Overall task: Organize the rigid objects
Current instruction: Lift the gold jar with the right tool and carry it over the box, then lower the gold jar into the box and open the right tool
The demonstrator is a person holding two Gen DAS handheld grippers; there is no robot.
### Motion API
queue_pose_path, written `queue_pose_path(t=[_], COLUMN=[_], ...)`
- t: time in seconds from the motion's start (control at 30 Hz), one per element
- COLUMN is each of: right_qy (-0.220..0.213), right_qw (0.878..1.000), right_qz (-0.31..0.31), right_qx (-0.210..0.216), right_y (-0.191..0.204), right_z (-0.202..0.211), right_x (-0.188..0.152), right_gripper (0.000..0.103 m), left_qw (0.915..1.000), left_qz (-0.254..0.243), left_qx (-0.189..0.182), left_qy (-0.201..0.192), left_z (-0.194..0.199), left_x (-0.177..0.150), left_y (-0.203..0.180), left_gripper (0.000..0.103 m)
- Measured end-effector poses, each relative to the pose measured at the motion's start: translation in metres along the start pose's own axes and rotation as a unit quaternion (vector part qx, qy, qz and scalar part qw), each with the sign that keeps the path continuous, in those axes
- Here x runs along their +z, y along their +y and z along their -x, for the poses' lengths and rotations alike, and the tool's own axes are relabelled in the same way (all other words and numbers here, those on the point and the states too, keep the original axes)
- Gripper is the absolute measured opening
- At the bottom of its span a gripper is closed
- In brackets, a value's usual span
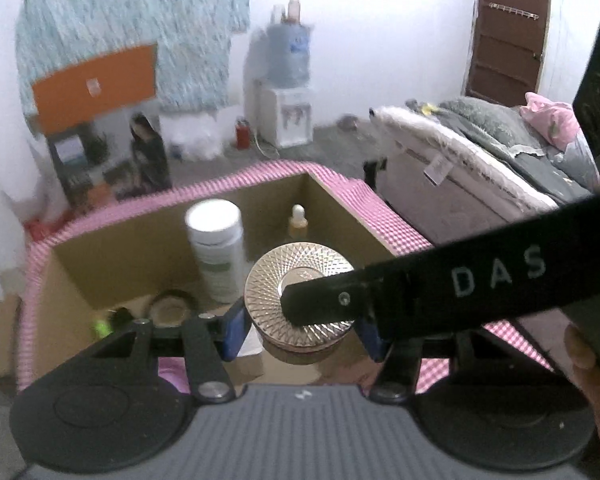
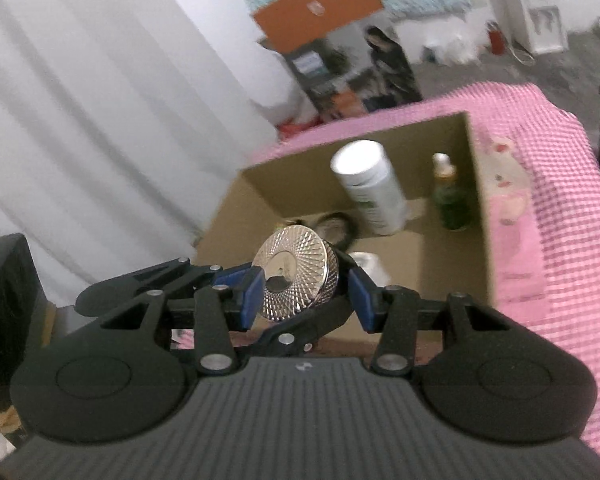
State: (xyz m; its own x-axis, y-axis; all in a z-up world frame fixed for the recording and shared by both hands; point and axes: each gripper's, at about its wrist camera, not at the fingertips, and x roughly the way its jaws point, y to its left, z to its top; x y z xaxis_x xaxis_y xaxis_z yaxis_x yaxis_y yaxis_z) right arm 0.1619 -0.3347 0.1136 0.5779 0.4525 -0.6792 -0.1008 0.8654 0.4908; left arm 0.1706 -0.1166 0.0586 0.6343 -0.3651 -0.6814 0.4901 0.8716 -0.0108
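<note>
Left claw (image 1: 302, 330): blue pads are pinched on the body of the gold-lidded jar (image 1: 284, 264), holding it aloft over the near part of the open cardboard box (image 1: 140, 264). Right claw (image 2: 306, 300): pads flank the jar's faceted lid, one against its rim, the other just beside it; I cannot tell whether they press. One right finger lies across the lid top. The box stands on the table (image 1: 400, 224), under pink checked cloth. Inside stand a white bottle (image 1: 216, 248) and a small dropper bottle (image 1: 298, 224).

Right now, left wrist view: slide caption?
Left gripper holds a gold-lidded jar above the cardboard box; right gripper's finger crosses its lid.
</note>
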Motion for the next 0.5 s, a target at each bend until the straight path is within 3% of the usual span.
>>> queue_pose_path(t=[0.27,0.5], right_qy=[0.073,0.092], right_qw=[0.996,0.993], right_qz=[-0.014,0.022], right_qx=[-0.043,-0.066], right_y=[-0.048,-0.046], right_z=[-0.044,-0.067], right_x=[0.03,0.04], right_gripper=[0.046,0.044], left_qw=[0.9957,0.9935], left_qz=[0.038,0.047], left_qx=[-0.035,-0.028], left_qy=[0.076,0.099], left_z=[-0.07,-0.087], left_x=[0.01,0.018], left_y=[0.01,0.015], left_gripper=[0.057,0.057])
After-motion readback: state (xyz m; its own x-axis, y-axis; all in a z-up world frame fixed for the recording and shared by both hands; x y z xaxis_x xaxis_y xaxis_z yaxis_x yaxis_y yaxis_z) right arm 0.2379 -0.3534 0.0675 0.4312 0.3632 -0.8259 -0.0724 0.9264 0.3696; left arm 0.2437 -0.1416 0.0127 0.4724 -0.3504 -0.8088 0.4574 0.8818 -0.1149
